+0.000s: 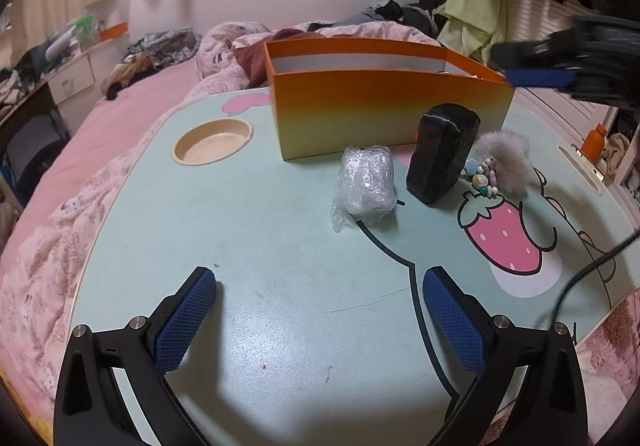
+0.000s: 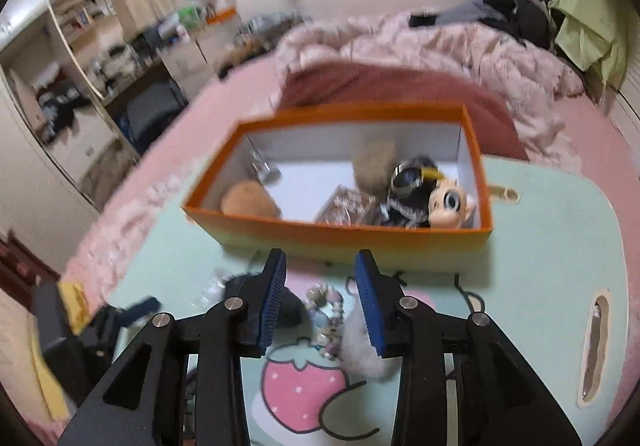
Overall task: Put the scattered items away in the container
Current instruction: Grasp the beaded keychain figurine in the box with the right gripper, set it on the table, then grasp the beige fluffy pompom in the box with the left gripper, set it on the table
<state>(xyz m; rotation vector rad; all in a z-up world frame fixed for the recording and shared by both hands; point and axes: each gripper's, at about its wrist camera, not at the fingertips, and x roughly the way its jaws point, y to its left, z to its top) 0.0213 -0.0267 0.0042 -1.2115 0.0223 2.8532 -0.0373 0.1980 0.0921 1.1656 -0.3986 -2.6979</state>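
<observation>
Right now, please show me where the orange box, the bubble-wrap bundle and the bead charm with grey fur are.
orange box (image 1: 384,106): left wrist view, front wall.
bubble-wrap bundle (image 1: 366,180): left wrist view, middle of the wrap.
bead charm with grey fur (image 1: 508,162): left wrist view, fur ball.

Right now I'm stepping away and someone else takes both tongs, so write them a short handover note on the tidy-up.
Left tongs: open, empty, low over the lap table.
Right tongs: open, nothing between the pads, raised in front of the orange box.
Done: doll, two fuzzy balls, a small packet and a metal piece lie in the box.
Left on the table, in front of the box: bubble-wrap bundle, black case standing on end, grey pom-pom bead charm.
</observation>
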